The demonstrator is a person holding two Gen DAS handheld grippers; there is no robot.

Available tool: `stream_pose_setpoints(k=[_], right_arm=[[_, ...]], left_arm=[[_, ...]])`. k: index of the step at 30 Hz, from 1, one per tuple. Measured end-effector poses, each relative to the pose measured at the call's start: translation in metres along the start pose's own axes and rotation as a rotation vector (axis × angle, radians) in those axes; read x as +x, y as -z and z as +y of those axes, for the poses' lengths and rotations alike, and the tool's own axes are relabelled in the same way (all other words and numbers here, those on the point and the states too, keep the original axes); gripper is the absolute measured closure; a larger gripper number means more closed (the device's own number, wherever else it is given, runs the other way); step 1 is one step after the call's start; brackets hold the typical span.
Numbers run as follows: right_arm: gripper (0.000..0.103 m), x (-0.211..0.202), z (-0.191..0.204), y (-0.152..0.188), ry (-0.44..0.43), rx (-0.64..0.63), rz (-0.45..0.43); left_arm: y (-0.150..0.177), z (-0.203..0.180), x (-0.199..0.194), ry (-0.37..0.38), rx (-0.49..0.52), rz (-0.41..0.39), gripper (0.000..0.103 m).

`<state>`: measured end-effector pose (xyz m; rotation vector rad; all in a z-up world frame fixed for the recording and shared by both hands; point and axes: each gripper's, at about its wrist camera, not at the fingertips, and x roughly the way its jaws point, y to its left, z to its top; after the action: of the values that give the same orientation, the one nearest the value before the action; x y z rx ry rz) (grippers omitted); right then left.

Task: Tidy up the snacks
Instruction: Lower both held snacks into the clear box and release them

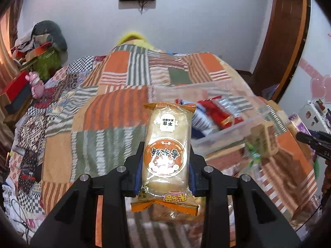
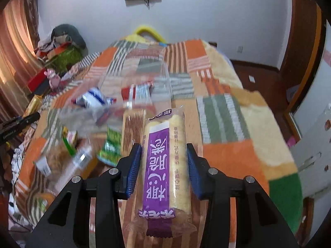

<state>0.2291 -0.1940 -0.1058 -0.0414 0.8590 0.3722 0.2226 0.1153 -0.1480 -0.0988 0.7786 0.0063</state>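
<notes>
We hold a snack in each claw above the patchwork blanket [image 1: 115, 111] that covers the surface. The left claw [image 1: 166, 161] is closed narrow on the orange-trimmed rice cake packet [image 1: 166, 150], which fills the lower centre of the left wrist frame, gripped across its middle with both sealed ends sticking out free. The right claw [image 2: 164, 165] has its blue pads [image 2: 134, 165] set at the sides of the purple-labelled roll snack [image 2: 165, 165], lower centre of the right wrist frame; it appears gripped, though the pads look only lightly pressed.

The step in hand looks like carrying both packets to the clear plastic bin [image 1: 227, 130], right of centre in the left view and upper left of centre in the right view. To do it well we should bring one claw over the bin at a time, keep each packet level, lower it inside the walls and only then widen the claw. Both wrappers are slick and the contents brittle, so we squeeze no harder.

The bin already holds red packets [image 1: 219, 111] and blue-and-white packets [image 2: 93, 99]. Outside it, green-wrapped snacks [image 2: 111, 144] lie loose on the blanket.
</notes>
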Motion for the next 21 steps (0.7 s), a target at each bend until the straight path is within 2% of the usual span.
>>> stream_pose_setpoints(k=[6,11,21], right_arm=[[0.064,0.005,0.004,-0.033,-0.008,-0.020,-0.074],[0.064,0.019,0.008,-0.055,-0.038,-0.018,-0.098],[0.064,0.070,0.025,-0.084,-0.061,-0.071,-0.071]], left_arm=[[-0.020,-0.024,0.011,0.025,0.037,-0.007,0.069],[-0.035,-0.039,0.028,0.040,0.057,0.000,0.069],[-0.059,-0.057,0.074,0.086,0.080,0.049,0.069]])
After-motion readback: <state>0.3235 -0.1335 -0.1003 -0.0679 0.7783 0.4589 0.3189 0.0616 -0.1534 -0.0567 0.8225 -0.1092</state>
